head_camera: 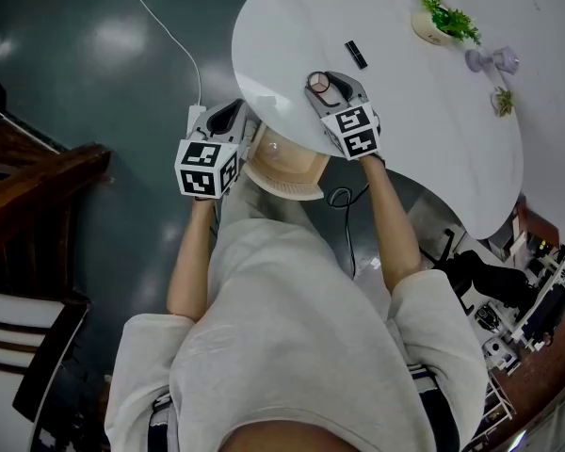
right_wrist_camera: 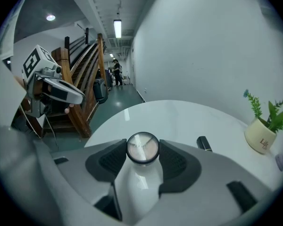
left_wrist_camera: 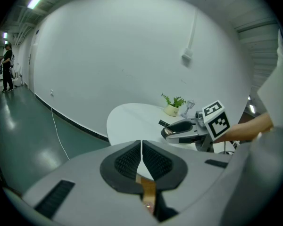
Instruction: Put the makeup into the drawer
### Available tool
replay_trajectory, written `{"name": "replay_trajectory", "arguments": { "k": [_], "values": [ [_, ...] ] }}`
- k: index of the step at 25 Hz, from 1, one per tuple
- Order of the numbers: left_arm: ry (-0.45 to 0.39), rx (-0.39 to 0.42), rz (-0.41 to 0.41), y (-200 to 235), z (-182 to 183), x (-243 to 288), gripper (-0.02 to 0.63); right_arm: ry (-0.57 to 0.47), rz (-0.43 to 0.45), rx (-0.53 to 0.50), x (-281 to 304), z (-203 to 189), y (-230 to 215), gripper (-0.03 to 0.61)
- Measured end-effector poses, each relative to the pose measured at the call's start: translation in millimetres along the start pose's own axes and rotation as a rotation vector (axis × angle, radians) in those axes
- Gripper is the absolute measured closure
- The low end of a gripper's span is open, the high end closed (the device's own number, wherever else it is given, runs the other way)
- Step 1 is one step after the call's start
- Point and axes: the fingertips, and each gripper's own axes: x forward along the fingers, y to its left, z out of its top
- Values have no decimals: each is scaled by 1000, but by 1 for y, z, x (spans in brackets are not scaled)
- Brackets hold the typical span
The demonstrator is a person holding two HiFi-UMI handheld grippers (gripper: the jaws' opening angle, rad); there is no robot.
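My right gripper (head_camera: 326, 85) (right_wrist_camera: 142, 158) is shut on a white makeup bottle (right_wrist_camera: 137, 180) with a round pinkish cap (head_camera: 319, 84), held just above the near part of the round white table (head_camera: 424, 130). A black lipstick (head_camera: 356, 54) (right_wrist_camera: 203, 143) lies further out on the table. A beige round drawer (head_camera: 292, 191) sticks out from under the table's near edge, between my two grippers. My left gripper (head_camera: 228, 114) (left_wrist_camera: 141, 157) hovers at the drawer's left side with its pads together and nothing visible between them.
A potted plant (head_camera: 440, 19) (right_wrist_camera: 262, 136), a small glass piece (head_camera: 491, 61) and a tiny plant (head_camera: 502, 101) stand on the far side of the table. A white cable (head_camera: 165, 28) runs over the dark floor. Wooden stairs (head_camera: 38, 182) are at the left.
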Motion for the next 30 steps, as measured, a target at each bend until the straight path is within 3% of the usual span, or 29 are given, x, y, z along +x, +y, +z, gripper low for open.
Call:
{"name": "replay_trajectory", "arguments": {
  "k": [17, 26, 30],
  "values": [
    [-6, -11, 22, -1, -25, -28, 597, -67, 124, -32, -44, -9, 120, 364],
    [6, -25, 25, -7, -43, -34, 597, -18, 215, -45, -51, -45, 173, 364],
    [17, -30, 28, -10, -51, -33, 597, 51, 262, -42, -40, -81, 195, 364]
  ]
}}
